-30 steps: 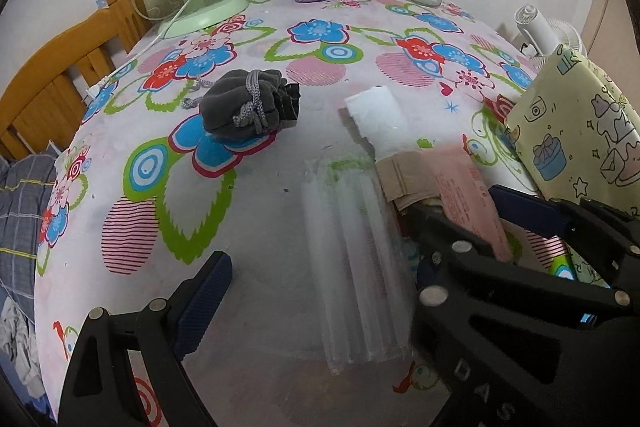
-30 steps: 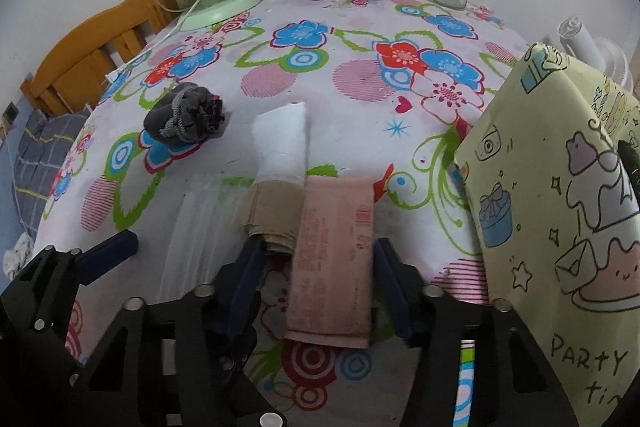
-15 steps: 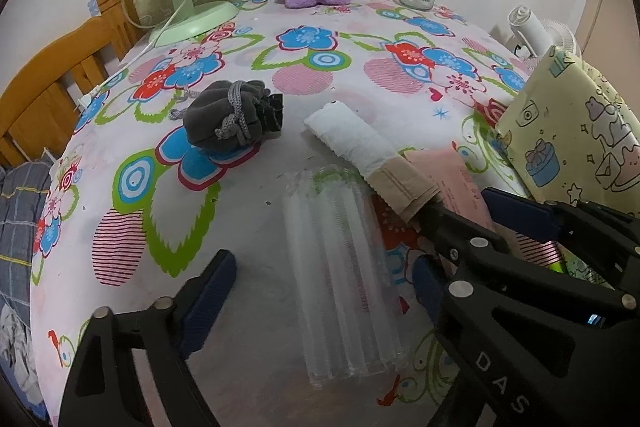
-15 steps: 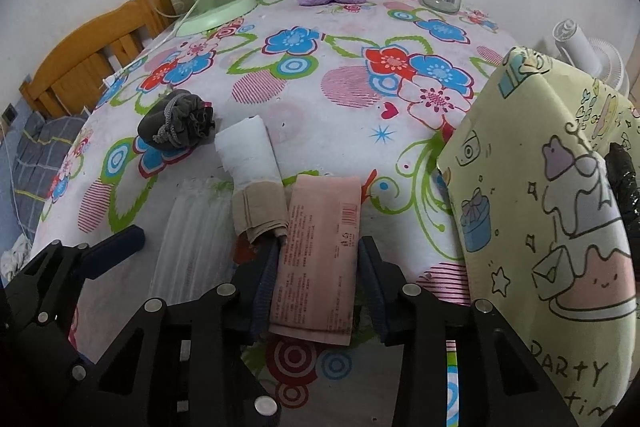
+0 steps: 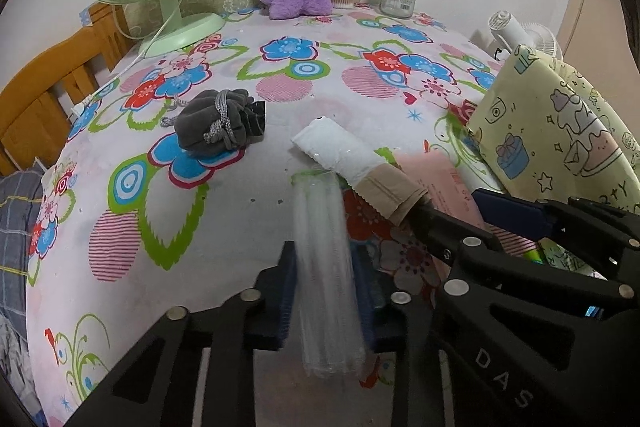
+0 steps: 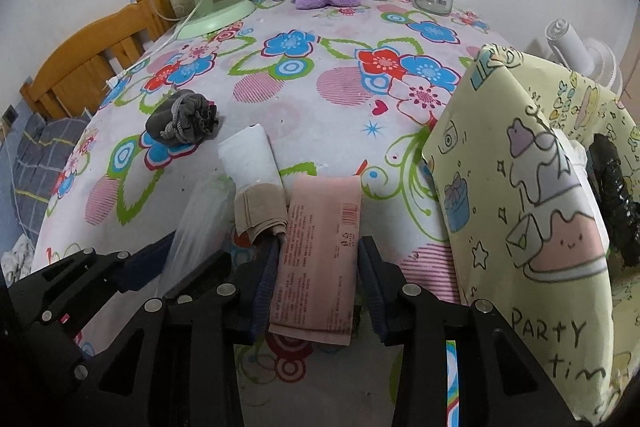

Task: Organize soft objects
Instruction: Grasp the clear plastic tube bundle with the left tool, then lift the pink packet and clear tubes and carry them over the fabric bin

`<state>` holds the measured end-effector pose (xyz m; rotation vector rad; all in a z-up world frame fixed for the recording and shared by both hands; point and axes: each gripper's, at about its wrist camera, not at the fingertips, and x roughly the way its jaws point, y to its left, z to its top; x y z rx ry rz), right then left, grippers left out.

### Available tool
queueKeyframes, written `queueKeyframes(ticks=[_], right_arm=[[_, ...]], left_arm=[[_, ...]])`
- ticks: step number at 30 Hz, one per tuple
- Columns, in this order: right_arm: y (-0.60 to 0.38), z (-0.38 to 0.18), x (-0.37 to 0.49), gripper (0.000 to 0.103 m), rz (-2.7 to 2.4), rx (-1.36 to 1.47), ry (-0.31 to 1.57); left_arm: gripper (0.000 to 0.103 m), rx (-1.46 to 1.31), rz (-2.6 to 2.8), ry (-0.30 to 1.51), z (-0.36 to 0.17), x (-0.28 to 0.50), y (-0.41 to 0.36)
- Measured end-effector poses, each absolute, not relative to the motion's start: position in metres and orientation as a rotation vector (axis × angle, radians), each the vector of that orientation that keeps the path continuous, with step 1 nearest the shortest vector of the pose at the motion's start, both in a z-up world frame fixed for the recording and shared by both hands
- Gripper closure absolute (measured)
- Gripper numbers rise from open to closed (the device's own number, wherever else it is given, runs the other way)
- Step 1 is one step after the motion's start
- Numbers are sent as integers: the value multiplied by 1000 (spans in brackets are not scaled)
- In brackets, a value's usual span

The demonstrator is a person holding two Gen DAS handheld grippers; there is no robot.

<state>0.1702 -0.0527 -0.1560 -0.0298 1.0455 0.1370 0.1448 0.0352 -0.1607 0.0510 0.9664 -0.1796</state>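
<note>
Early stage. Left tongs [image 5: 324, 291] clamped on clear plastic roll [image 5: 326, 267], right tongs [image 6: 318, 283] gripping pink packet [image 6: 320, 251], both low on tabletop [image 5: 240, 227]. Grey pouch [image 5: 218, 129], white-beige roll [image 5: 352, 167] unsorted beside yellow bag [image 6: 520, 187].

The left hand-held gripper [image 5: 324, 291] is a black plastic frame of open triangular struts with silver round screw heads and dark blue ribbed pads. The right hand-held gripper [image 6: 318, 279] matches it, with white "DAS" lettering.
</note>
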Motion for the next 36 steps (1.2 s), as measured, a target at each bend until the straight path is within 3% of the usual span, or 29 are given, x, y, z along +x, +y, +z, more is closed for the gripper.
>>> queueKeyframes(ticks=[36], right_arm=[[-55,-129,124,59,153,-18,988]], left_arm=[[83,53,-159,899,-134,101,32]])
